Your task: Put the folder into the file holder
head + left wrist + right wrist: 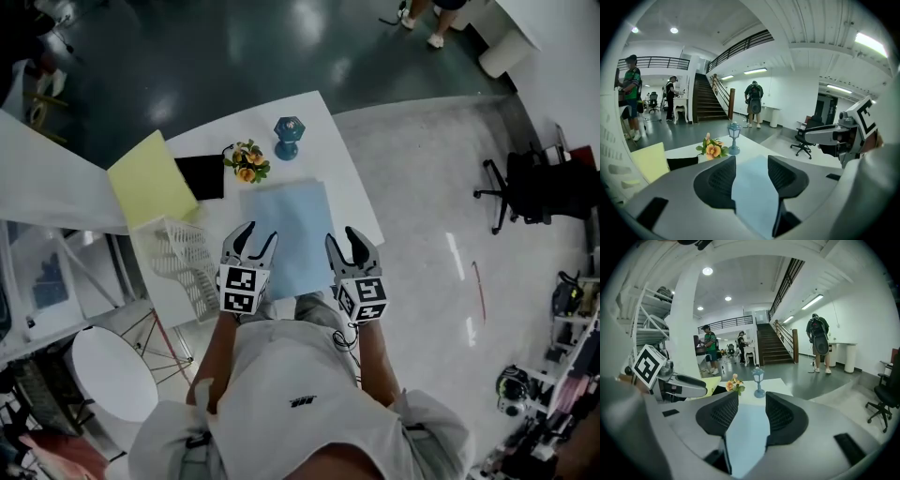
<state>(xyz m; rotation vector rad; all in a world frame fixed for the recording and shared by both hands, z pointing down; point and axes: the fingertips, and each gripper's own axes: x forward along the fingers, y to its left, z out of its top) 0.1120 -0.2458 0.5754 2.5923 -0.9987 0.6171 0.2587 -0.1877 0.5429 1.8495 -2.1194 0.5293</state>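
A light blue folder (292, 225) lies flat on the white table (352, 192), its near edge toward me. The white wire file holder (187, 258) stands at the table's left front corner. My left gripper (260, 232) hovers over the folder's near left corner, jaws open and empty; in the left gripper view the folder (752, 187) shows through the gap. My right gripper (341, 236) hovers over the near right corner, its jaws drawn in and empty, with the folder (747, 427) below. Neither gripper touches the folder.
Behind the blue folder stand a small flower bunch (247, 161) and a blue lantern ornament (288, 136). A yellow folder (150, 178) and a black pad (200, 175) lie at the back left. A black office chair (525, 187) stands on the floor far right.
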